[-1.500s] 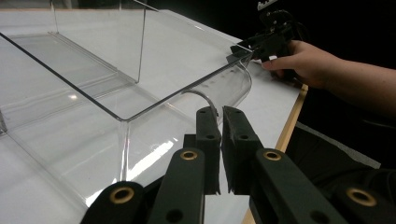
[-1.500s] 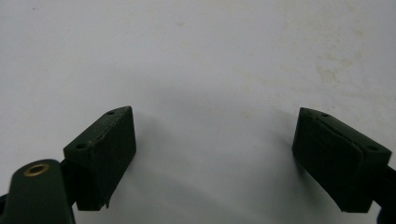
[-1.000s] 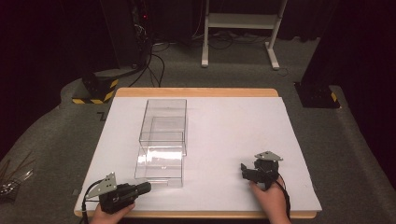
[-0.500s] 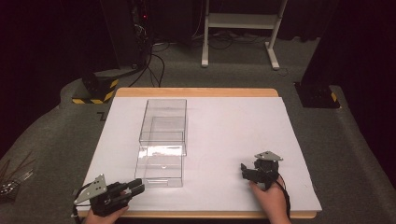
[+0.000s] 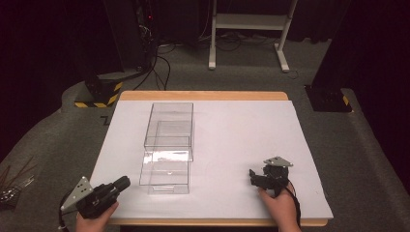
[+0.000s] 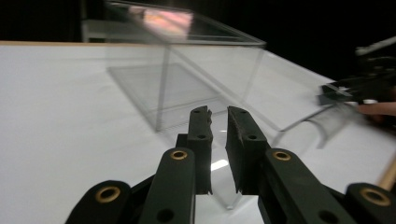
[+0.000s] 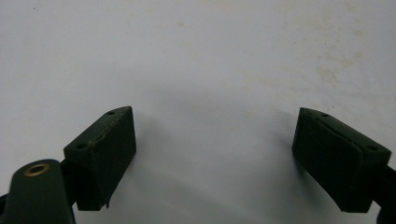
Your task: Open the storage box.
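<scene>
A lab or recording studio is showing here: black curtains are hanging around a paper-covered table (image 5: 241, 145), cables (image 5: 159, 63) are trailing over grey carpet, and hazard-striped stand bases (image 5: 99, 92) are sitting nearby.

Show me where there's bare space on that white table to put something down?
The table is bare between the clear box and the right gripper, up to the far edge. It is crowded at the near left, where the clear drawer and left gripper sit.

Middle-left of the white table top (image 5: 232, 145) blocked by a clear box (image 5: 171, 125) with its clear drawer (image 5: 165, 170) pulled out toward the near edge, open surface left right of them, right gripper (image 5: 255, 179) set low there, near-left corner taken by the left gripper (image 5: 121, 184).
</scene>
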Demonstrator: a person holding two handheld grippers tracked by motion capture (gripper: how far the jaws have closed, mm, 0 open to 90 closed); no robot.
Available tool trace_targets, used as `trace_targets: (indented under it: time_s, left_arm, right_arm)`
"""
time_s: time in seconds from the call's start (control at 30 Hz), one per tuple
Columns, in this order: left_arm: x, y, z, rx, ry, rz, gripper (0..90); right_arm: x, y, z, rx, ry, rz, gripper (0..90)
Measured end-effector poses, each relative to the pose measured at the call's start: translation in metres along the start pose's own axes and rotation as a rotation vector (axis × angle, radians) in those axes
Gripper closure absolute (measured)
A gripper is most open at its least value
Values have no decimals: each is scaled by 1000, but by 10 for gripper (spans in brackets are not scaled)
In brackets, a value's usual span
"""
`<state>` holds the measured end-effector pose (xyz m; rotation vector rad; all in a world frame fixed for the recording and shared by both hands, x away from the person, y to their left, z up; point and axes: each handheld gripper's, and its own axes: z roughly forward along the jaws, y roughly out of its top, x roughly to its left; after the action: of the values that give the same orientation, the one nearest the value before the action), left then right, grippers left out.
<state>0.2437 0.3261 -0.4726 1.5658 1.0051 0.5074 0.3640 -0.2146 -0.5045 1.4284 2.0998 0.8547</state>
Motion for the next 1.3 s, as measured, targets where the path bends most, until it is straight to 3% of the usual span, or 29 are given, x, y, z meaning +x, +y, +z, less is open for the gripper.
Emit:
trace_targets:
  time_s: [0.03, 0.07, 0.1, 0.13, 0.17, 0.2, 0.33, 0.37, 0.4, 0.43, 0.47, 0.53, 0.57, 0.6, 0.7, 0.73, 0.8, 1.3]
  left_arm:
    - [5, 0, 4, 43, 76, 15, 778]
    - [5, 0, 4, 43, 76, 15, 765]
    - [11, 0, 10, 82, 139, -5, 753]
    - [11, 0, 10, 82, 139, -5, 745]
    - [17, 2, 17, 107, 191, -18, 728]
    - [17, 2, 17, 107, 191, -18, 707]
    - [33, 13, 41, 180, 334, -15, 614]
    - [33, 13, 41, 180, 334, -15, 590]
    - [40, 15, 54, 208, 381, -17, 562]
    - [43, 15, 61, 239, 398, -13, 527]
    - [43, 15, 61, 239, 398, -13, 500]
    - [47, 11, 75, 299, 420, 2, 476]
    - [47, 3, 84, 358, 459, 31, 450]
    - [46, -2, 88, 393, 466, 36, 432]
    - [46, -1, 90, 409, 470, 45, 394]
    - [46, -1, 91, 425, 470, 37, 335]
    - [49, -2, 89, 417, 457, 4, 317]
    - [50, -2, 89, 420, 438, 5, 280]
  right_arm:
    - [0, 0, 0, 0, 0, 0, 136]
    - [0, 0, 0, 0, 0, 0, 136]
    - [0, 0, 0, 0, 0, 0, 136]
    - [0, 0, 0, 0, 0, 0, 136]
    - [0, 0, 0, 0, 0, 0, 136]
    - [0, 0, 0, 0, 0, 0, 136]
    - [0, 0, 0, 0, -1, 0, 136]
    - [0, 0, 0, 0, 0, 0, 136]
    - [0, 0, 0, 0, 0, 0, 136]
    - [0, 0, 0, 0, 0, 0, 136]
    - [0, 0, 0, 0, 0, 0, 136]
    - [0, 0, 0, 0, 1, 0, 136]
    - [0, 0, 0, 0, 2, 1, 136]
    - [0, 0, 0, 0, 2, 1, 136]
    - [0, 0, 0, -1, 1, 0, 136]
    - [0, 0, 0, 0, 2, 1, 136]
    - [0, 0, 0, -1, 2, 0, 137]
    - [0, 0, 0, -2, -2, -4, 136]
